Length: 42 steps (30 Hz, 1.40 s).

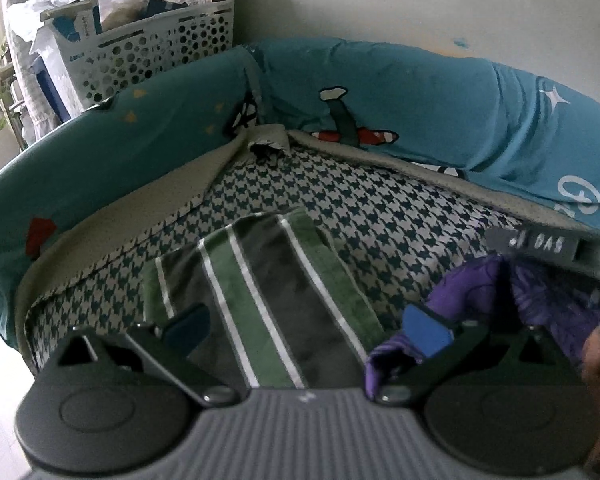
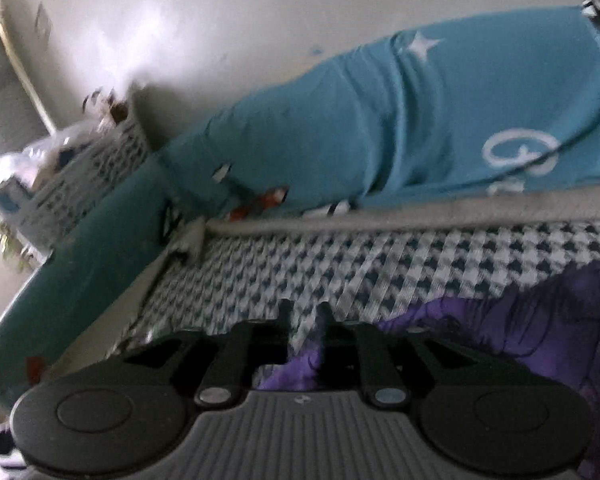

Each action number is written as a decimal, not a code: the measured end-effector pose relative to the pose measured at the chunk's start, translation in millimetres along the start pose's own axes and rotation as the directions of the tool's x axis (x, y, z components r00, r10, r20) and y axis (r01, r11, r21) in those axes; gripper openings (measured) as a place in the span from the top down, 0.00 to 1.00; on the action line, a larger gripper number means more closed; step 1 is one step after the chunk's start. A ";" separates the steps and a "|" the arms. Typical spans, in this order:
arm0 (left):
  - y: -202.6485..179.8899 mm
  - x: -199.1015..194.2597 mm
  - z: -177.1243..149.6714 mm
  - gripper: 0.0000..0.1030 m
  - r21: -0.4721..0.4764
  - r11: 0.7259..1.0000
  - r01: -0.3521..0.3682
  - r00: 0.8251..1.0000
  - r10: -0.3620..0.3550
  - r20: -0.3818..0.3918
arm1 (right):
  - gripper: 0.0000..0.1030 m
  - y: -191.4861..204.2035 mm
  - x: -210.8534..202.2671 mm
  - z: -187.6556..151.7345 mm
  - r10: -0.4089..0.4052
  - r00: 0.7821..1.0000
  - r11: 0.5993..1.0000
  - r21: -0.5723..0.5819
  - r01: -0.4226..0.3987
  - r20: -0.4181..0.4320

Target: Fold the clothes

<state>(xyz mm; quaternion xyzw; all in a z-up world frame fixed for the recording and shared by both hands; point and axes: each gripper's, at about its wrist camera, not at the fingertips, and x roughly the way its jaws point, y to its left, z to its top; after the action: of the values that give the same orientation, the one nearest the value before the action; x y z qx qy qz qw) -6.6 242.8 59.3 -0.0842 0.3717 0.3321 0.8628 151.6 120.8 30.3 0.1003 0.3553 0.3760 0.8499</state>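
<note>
Midway, by the look: green-and-grey striped folded cloth (image 1: 260,300) lying centre frame on houndstooth mattress (image 1: 380,216). Left gripper (image 1: 306,330) spread, empty. Right gripper (image 2: 305,312) pinching crumpled purple garment (image 2: 520,332), lower right, unfolded.

— What's under my left gripper (image 1: 306,330)?

— Its jaws stand wide apart above a folded green-and-grey striped cloth (image 1: 260,292) lying on the houndstooth bed sheet (image 1: 380,216); a purple garment (image 1: 540,300) touches the right blue pad.

— And behind?

— Teal printed bolsters (image 1: 420,100) along the wall; a white perforated basket (image 1: 148,48) beyond them, stuffed with bags.
</note>
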 end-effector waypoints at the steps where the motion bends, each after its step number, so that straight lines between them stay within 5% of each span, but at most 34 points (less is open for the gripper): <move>1: -1.6 -0.1 -0.2 0.00 0.004 1.000 0.000 1.000 0.000 0.000 | 0.78 0.8 -4.4 -1.6 0.000 1.000 1.000 -0.019 0.001 0.012; 8: -9.7 -1.0 -3.6 0.00 0.013 1.000 0.022 1.000 -0.022 -0.011 | 0.78 -16.0 -41.1 -7.3 -0.084 0.993 0.989 -0.117 0.093 0.083; 15: -23.8 -0.2 -7.2 0.00 0.037 0.997 0.062 0.998 -0.061 -0.031 | 0.77 -76.7 -52.9 19.9 -0.242 0.964 0.966 -0.064 0.250 0.110; 22: -43.0 0.7 -14.5 0.00 0.084 0.990 0.112 0.993 -0.107 -0.059 | 0.58 -123.2 -49.9 37.0 -0.382 0.921 0.924 -0.003 0.383 0.078; 28: -58.2 2.7 -19.5 0.00 0.108 0.984 0.139 0.988 -0.131 -0.080 | 0.51 -141.8 -38.9 30.4 -0.411 0.911 0.911 -0.003 0.411 0.010; 30: -62.7 3.1 -20.6 0.00 0.119 0.983 0.141 0.988 -0.132 -0.081 | 0.57 -141.9 -35.4 25.6 -0.423 0.906 0.905 -0.033 0.423 0.009; 31: -64.6 3.4 -21.2 0.00 0.123 0.982 0.141 0.988 -0.131 -0.081 | 0.80 -140.5 -34.6 22.9 -0.431 0.902 0.901 -0.054 0.431 0.017; 33: -68.1 4.2 -22.5 0.00 0.129 0.982 0.141 0.988 -0.130 -0.084 | 0.95 -143.0 -35.6 19.8 -0.430 0.903 0.902 -0.050 0.429 0.007; 42: -77.4 8.4 -25.7 0.00 0.138 0.978 0.157 0.984 -0.143 -0.106 | 0.97 -133.6 -87.1 -12.8 -0.370 0.925 0.926 -0.041 0.375 0.090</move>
<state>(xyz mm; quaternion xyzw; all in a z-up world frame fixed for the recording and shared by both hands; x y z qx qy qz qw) 31.8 177.8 27.3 -0.0644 0.4283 0.2334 0.8706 178.3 -35.4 8.5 0.0218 0.3224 0.2135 0.9220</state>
